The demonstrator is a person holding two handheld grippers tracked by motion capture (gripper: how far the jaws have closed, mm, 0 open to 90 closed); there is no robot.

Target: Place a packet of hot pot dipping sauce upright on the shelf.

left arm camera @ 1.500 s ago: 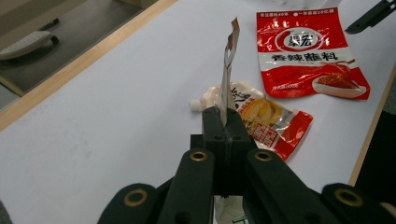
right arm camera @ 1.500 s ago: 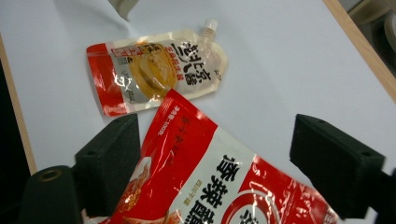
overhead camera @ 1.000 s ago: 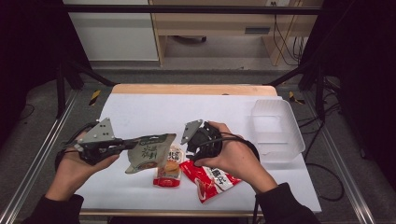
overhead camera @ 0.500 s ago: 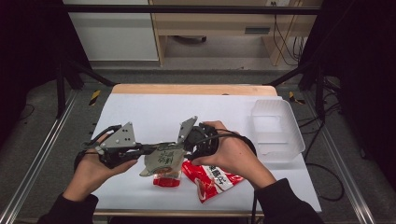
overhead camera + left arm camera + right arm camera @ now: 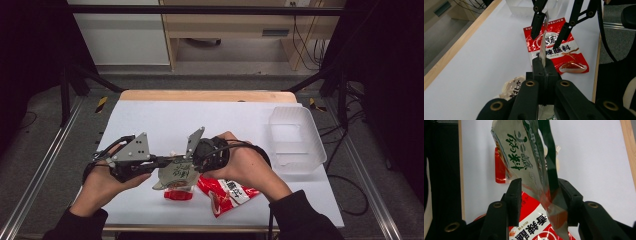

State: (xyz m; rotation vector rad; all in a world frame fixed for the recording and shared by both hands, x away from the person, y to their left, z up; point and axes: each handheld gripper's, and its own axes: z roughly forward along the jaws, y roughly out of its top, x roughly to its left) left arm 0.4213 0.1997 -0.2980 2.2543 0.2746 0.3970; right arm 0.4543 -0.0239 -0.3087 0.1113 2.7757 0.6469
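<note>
My left gripper [image 5: 162,163] is shut on one end of a grey-green snack packet [image 5: 178,175] and holds it off the table, edge-on in the left gripper view [image 5: 543,48]. My right gripper [image 5: 189,161] faces it from the right. Its jaws have just been closing and stand on either side of the packet's other end [image 5: 524,157], still apart, with no firm pinch visible. In the right gripper view the right gripper [image 5: 540,188] straddles the packet's lower part. A red sauce packet [image 5: 226,193] lies flat on the white table [image 5: 165,120] below the hands.
A small packet with a red bottom [image 5: 177,194] lies under the held packet. An empty clear plastic box [image 5: 295,142] stands at the table's right edge. The table's wooden far edge [image 5: 205,95] runs along the back.
My left gripper has carried the grey-green packet to the right, up to the right gripper. The right hand has stayed in place, and its jaws now flank the packet's free end.
</note>
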